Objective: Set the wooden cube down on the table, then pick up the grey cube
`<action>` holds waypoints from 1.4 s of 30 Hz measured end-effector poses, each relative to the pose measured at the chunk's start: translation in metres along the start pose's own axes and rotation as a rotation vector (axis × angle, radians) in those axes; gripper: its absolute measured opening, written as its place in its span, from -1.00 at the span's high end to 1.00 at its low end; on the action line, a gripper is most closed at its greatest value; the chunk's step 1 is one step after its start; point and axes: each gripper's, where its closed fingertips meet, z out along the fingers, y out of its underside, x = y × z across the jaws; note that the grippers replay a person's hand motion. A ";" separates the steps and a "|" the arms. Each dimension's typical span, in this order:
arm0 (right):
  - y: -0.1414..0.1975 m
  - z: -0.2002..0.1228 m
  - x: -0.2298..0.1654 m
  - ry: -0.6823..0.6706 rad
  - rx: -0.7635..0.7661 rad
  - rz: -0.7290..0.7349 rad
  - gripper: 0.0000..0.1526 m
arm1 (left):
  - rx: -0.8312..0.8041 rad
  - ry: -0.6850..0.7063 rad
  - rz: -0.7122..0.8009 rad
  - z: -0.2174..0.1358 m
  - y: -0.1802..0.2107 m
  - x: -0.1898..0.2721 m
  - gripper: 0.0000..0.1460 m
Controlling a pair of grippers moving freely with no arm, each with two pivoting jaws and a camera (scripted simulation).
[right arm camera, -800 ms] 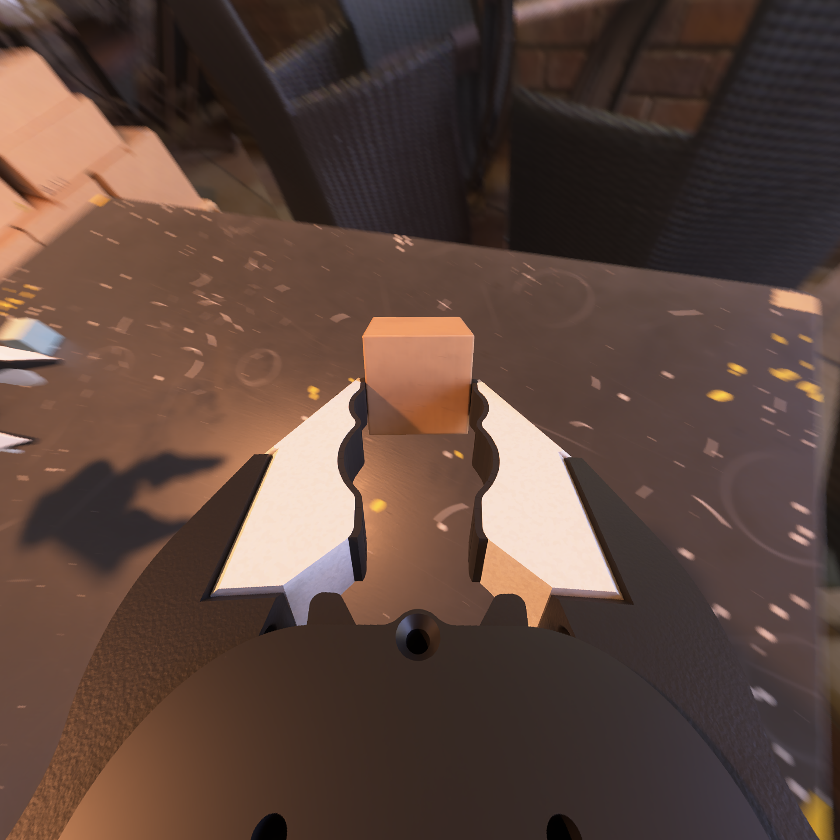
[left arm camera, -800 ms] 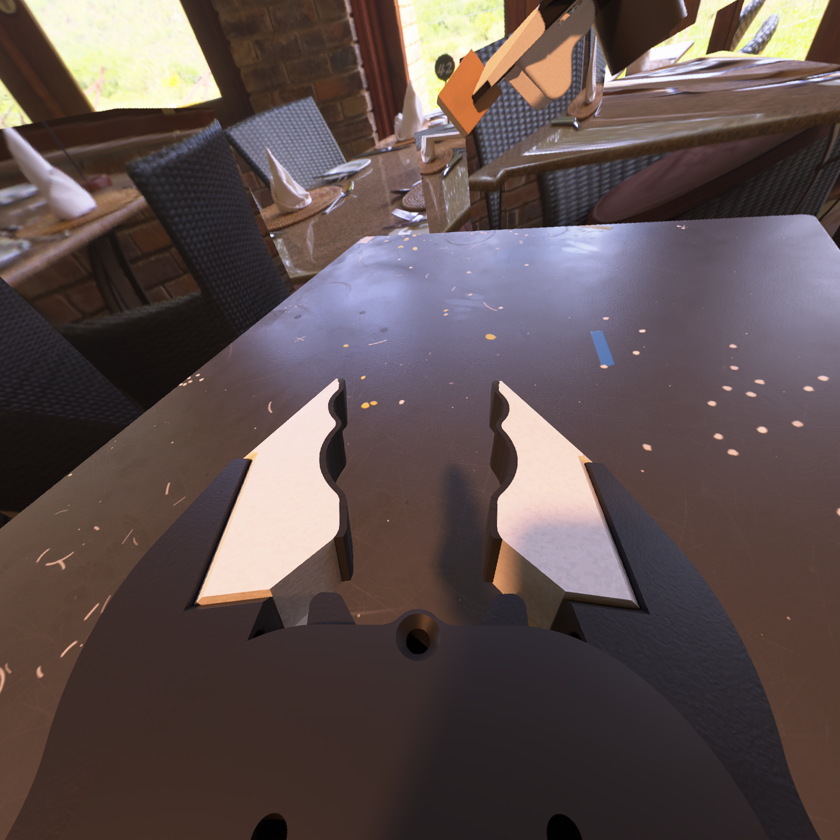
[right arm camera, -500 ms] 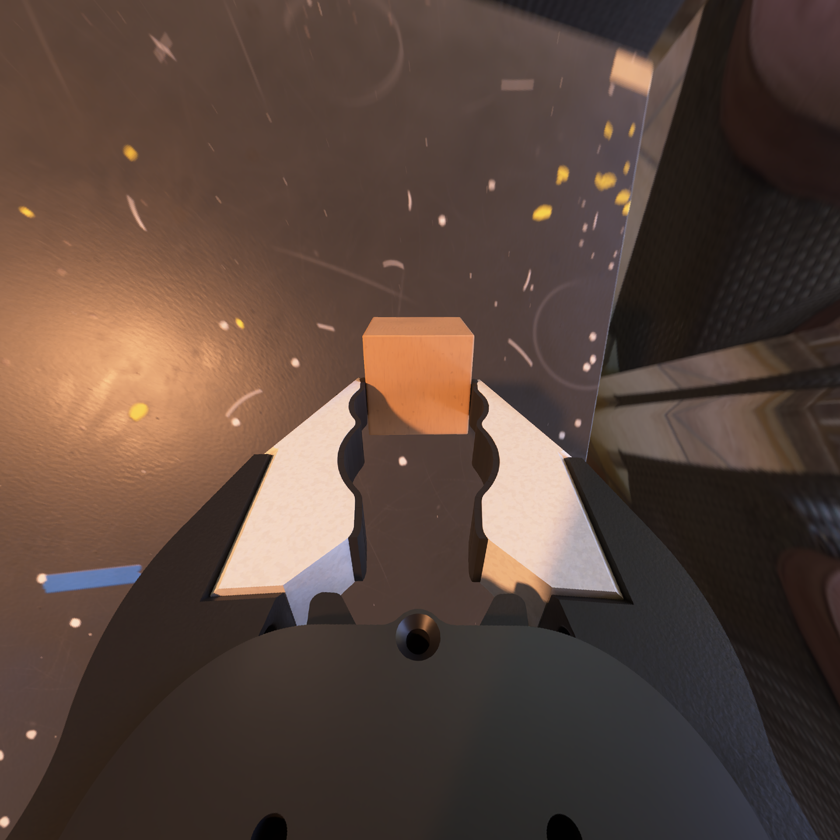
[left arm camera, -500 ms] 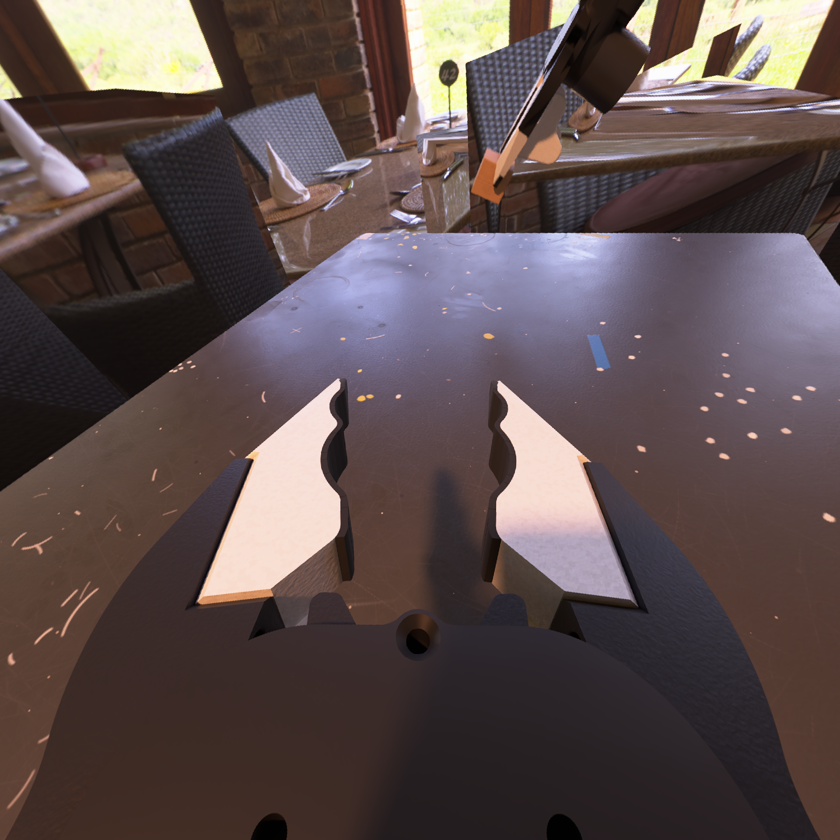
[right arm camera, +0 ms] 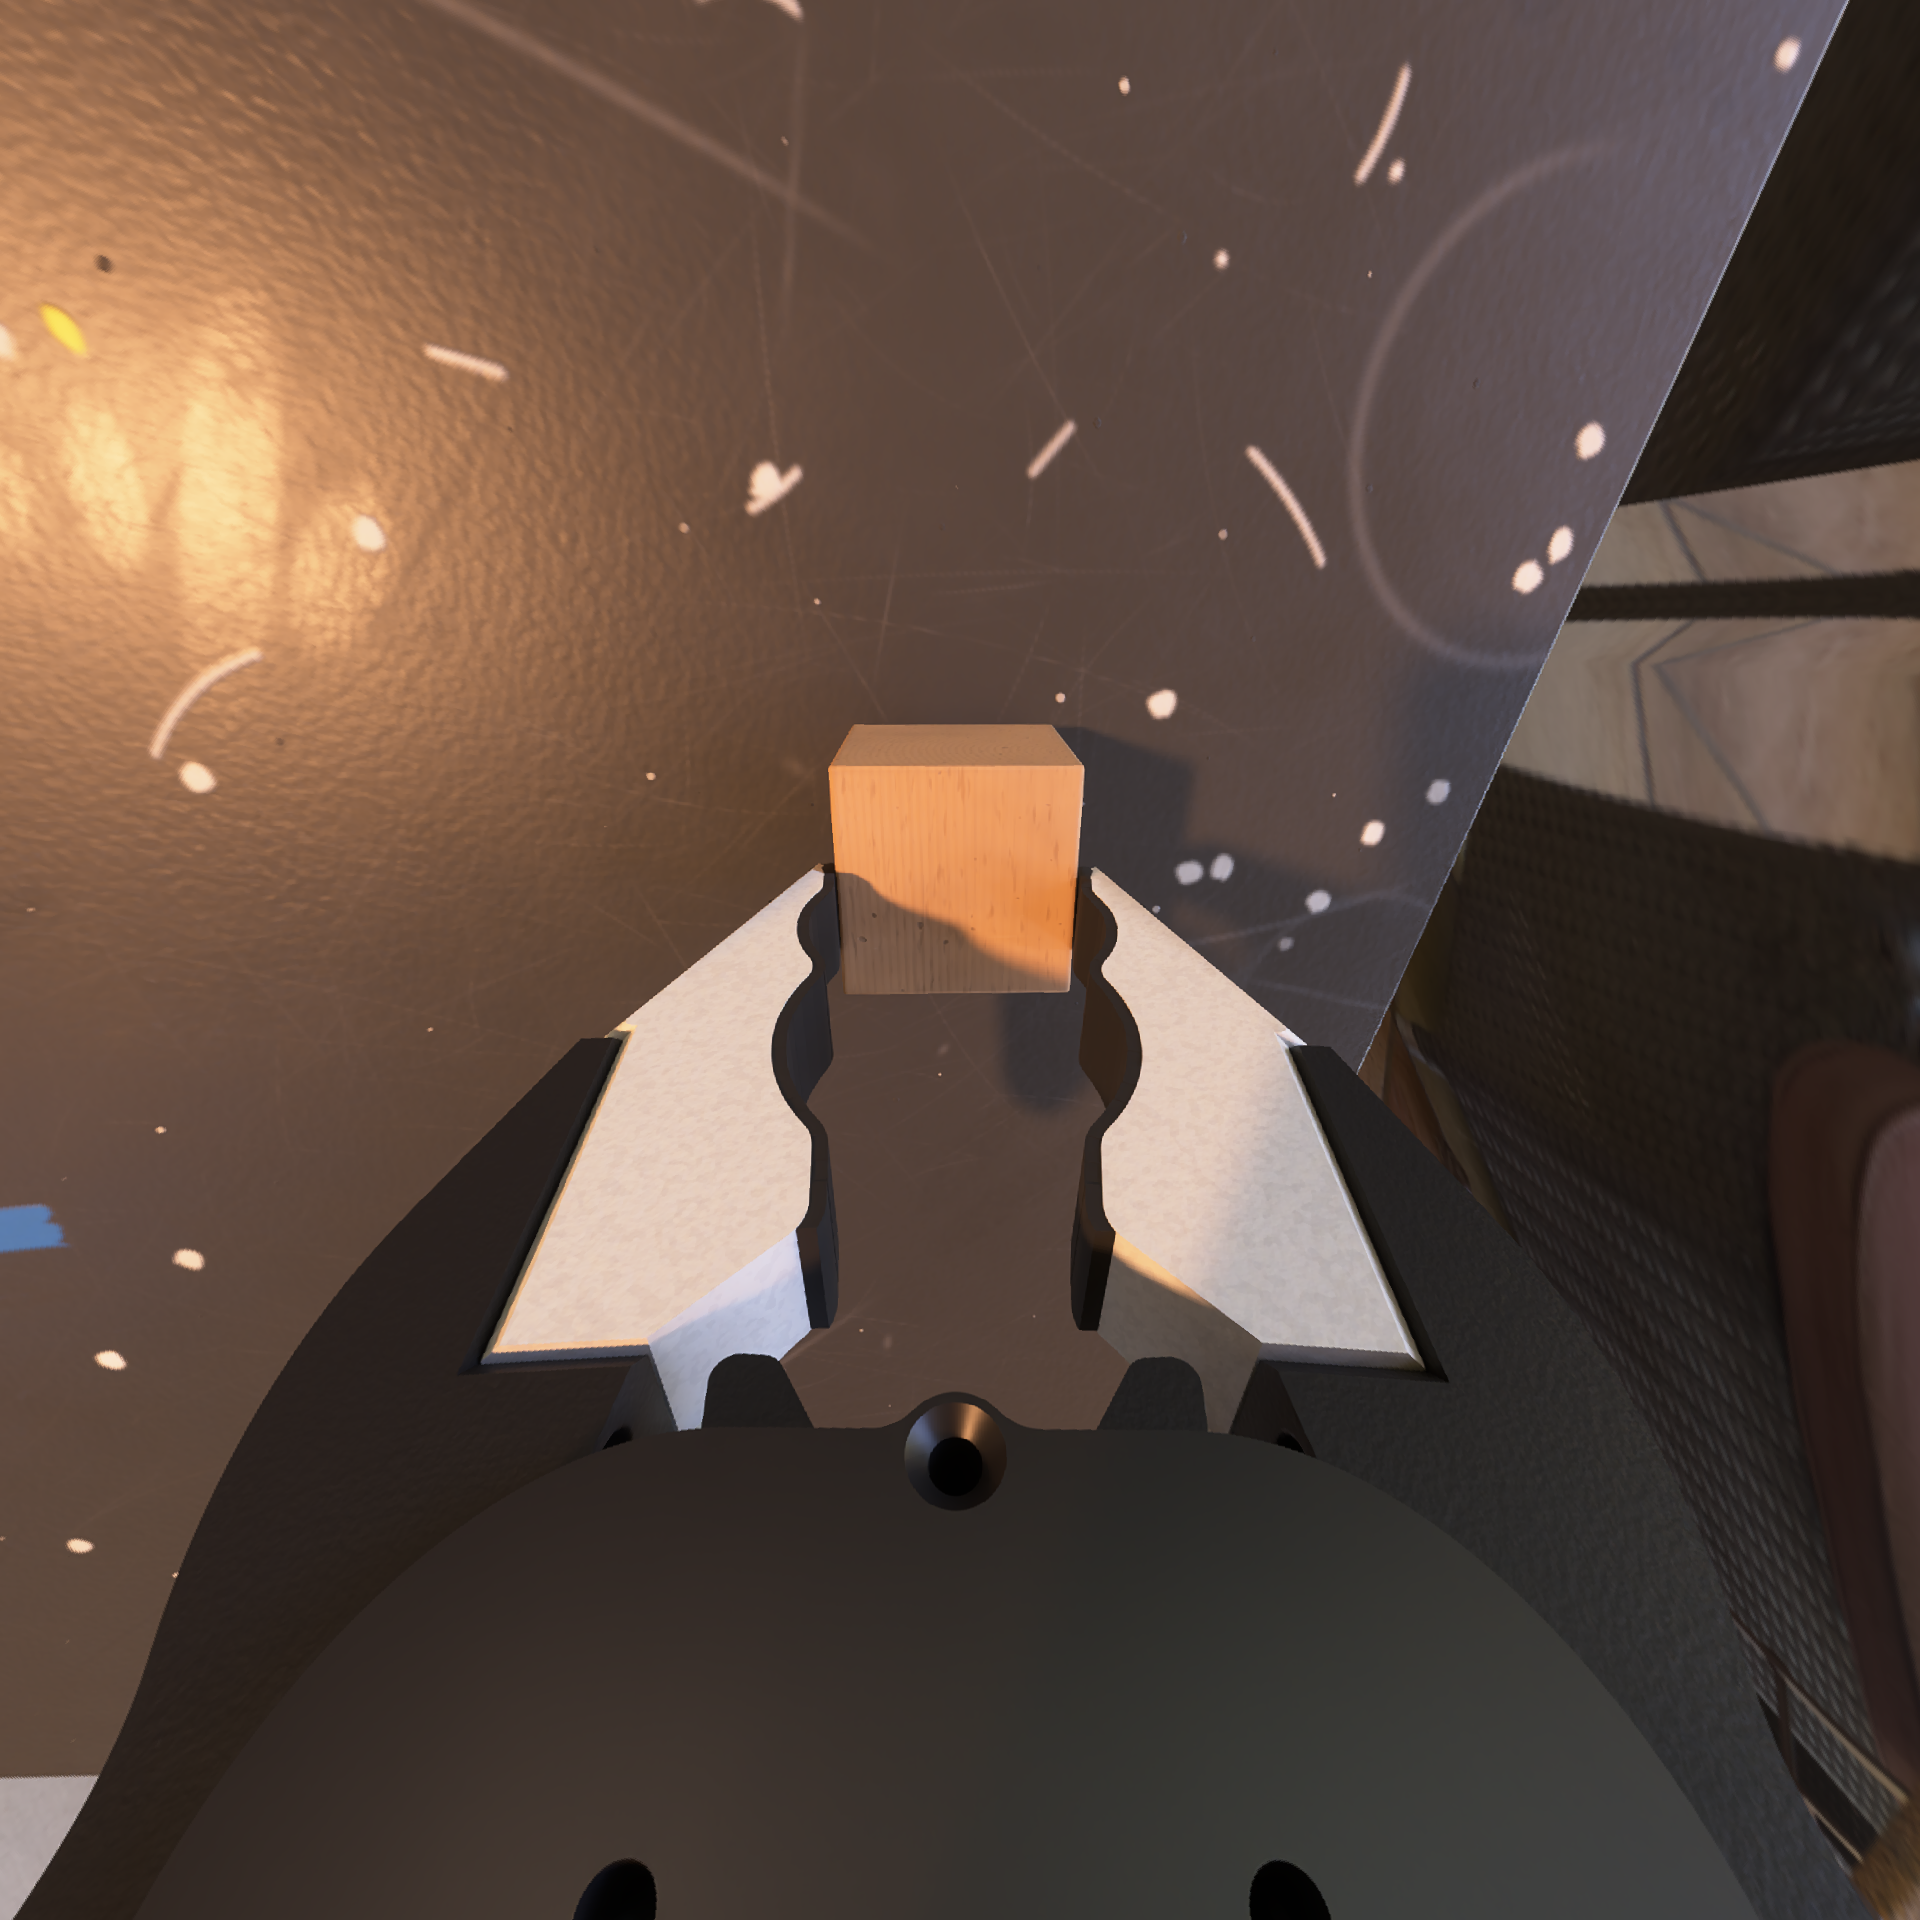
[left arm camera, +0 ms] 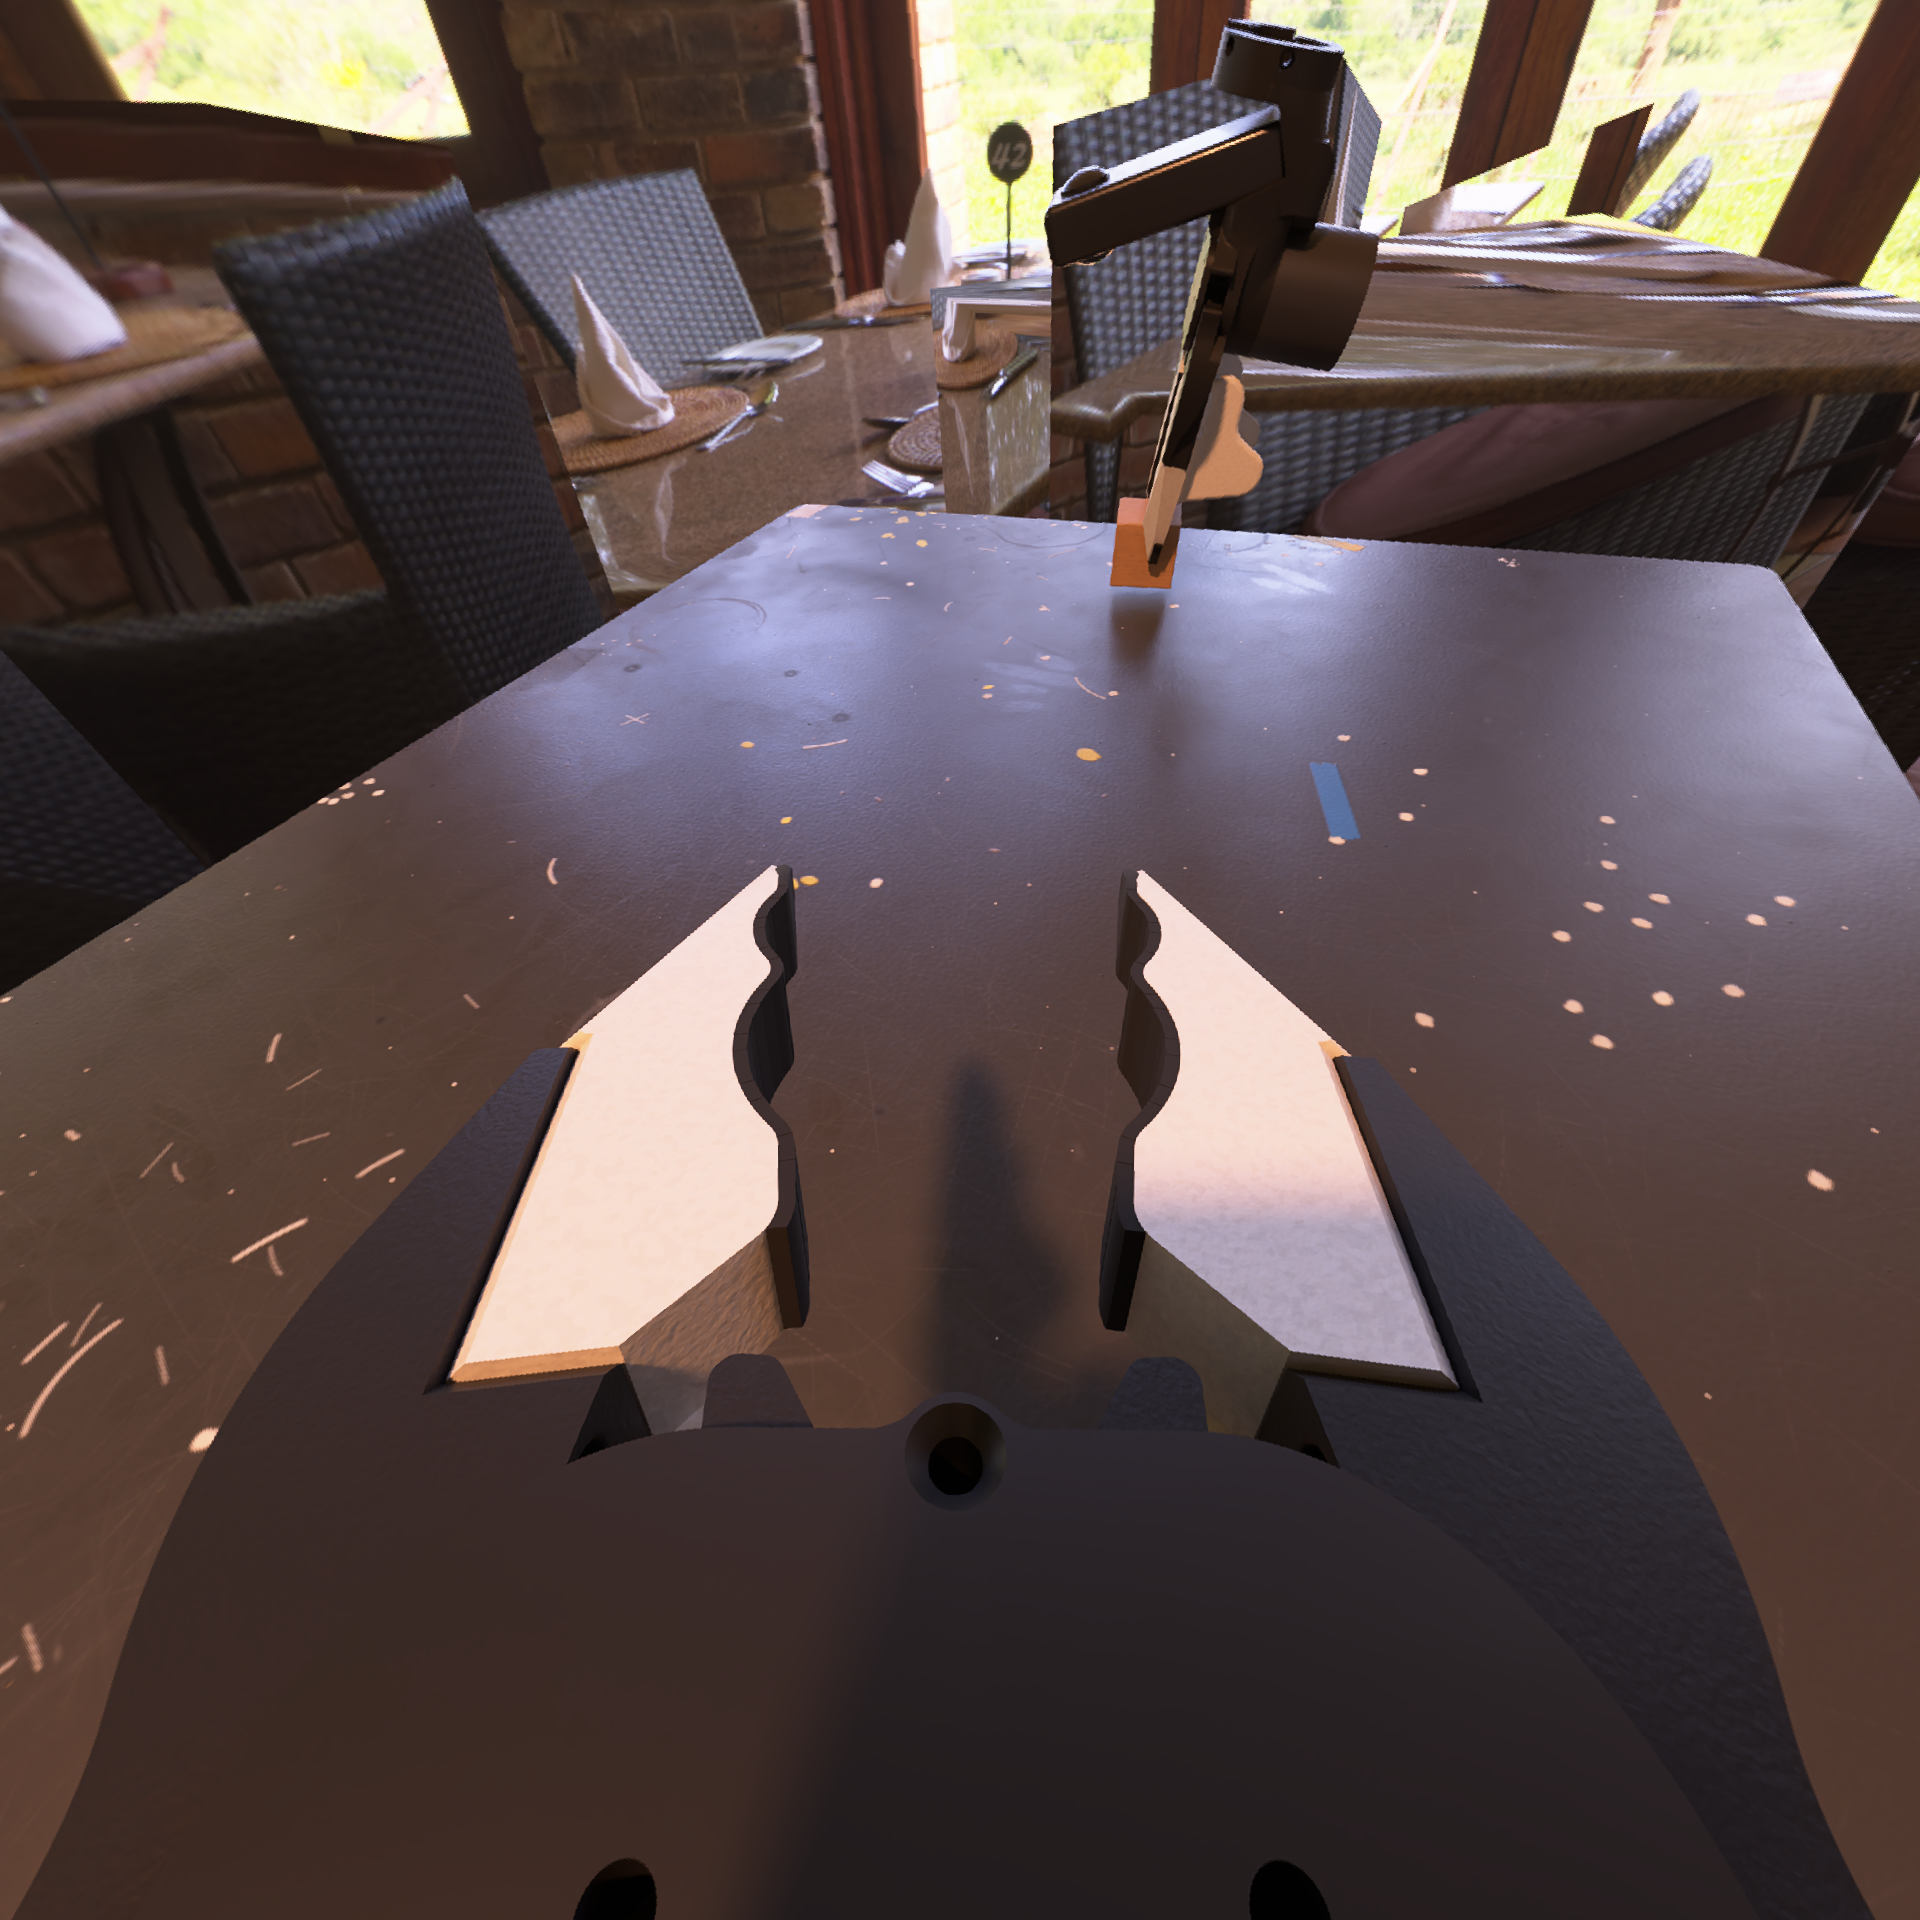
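Observation:
My right gripper is shut on the wooden cube, a light tan block held between its fingertips. It points steeply down at the dark speckled table, with the cube just above or at the surface. In the left wrist view the right gripper hangs over the table's far edge, the wooden cube at its tips. My left gripper is open and empty, low over the near part of the table. No grey cube shows in either view.
The table's edge runs close to the right of the cube, with a wicker chair below it. A blue tape strip lies on the table. Wicker chairs and set dining tables stand beyond the far and left edges.
The right gripper has come down with the wooden cube from high above the far edge to the table surface and tilted steeply downward. The left gripper has stayed open, its view shifting slightly.

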 end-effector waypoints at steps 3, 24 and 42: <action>0.002 0.005 0.002 0.007 -0.024 0.016 0.41 | -0.002 0.009 -0.010 0.001 0.001 0.001 0.13; -0.009 -0.014 0.002 0.069 0.039 0.021 0.17 | 0.006 0.016 -0.047 -0.001 0.000 0.000 0.06; -0.038 -0.130 -0.183 -0.259 0.999 -0.206 -0.09 | -0.140 -0.571 -0.259 -0.164 -0.009 -0.113 0.11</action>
